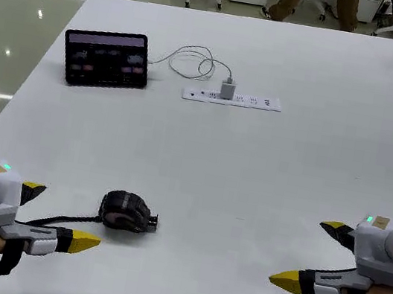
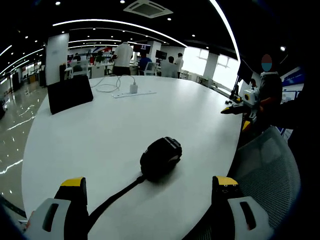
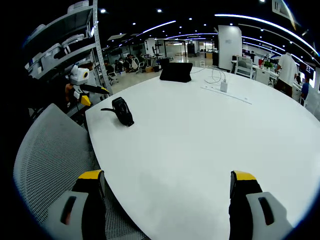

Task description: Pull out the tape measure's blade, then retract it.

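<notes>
A black tape measure (image 1: 126, 211) lies on the white table (image 1: 254, 164) near its front left, with a black strap trailing toward my left gripper. In the left gripper view the tape measure (image 2: 161, 156) sits just ahead of the open jaws, blade drawn in. My left gripper (image 1: 57, 214) is open, a short way left of it, with nothing between its yellow fingertips (image 2: 74, 183). My right gripper (image 1: 312, 254) is open at the front right, far from the tape measure (image 3: 122, 110). From the right gripper view, the left gripper (image 3: 87, 92) shows beyond the table's edge.
A dark tablet (image 1: 106, 58) stands at the back left. Beside it a white power strip (image 1: 232, 98) with a charger and coiled cable (image 1: 194, 61) lies on the table. A grey mesh chair back (image 3: 50, 150) is near the front edge. Office chairs and people stand beyond the table.
</notes>
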`<state>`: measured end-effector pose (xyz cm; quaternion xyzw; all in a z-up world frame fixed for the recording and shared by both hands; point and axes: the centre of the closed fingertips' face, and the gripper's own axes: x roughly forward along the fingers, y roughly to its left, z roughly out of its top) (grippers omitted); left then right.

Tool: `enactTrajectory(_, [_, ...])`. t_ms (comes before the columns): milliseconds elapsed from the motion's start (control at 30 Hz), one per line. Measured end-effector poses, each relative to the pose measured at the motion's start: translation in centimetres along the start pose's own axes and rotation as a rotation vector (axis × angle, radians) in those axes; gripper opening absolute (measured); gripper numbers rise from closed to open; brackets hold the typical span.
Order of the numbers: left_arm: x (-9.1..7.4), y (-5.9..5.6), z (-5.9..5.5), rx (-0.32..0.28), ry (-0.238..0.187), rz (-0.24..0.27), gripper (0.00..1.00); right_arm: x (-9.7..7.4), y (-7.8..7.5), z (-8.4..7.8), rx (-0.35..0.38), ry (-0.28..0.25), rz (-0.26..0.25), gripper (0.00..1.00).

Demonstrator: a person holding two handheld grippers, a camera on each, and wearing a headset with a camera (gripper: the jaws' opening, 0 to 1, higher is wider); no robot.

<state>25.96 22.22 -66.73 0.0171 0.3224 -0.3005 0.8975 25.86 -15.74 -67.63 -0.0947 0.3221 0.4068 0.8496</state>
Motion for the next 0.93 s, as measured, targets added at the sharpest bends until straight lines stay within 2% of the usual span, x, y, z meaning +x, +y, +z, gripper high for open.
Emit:
enactTrajectory(200, [-0.3,0.3,-0.2,-0.003,0.007,0.004,1.0,-0.6,-0.9,-0.7,0.006,0.011,-0.02,1.0])
enactTrajectory(367, [-0.4,0.9,-0.4,-0.018,0.014,0.022,1.0,-0.9,-1.0,-0.9,0.01,0.019,-0.029,1.0])
enactTrajectory(533, [-0.4,0.3,-0.4,-0.02,0.023,-0.007,1.0,-1.1,-0.9,-0.7,0.009,0.022,-0.033,1.0])
enactTrajectory(933, [-0.2,0.7,-0.3,-0.023,0.023,-0.004,1.0,-1.3,-1.0,-0.7,0.013,0.017,-0.043,1.0])
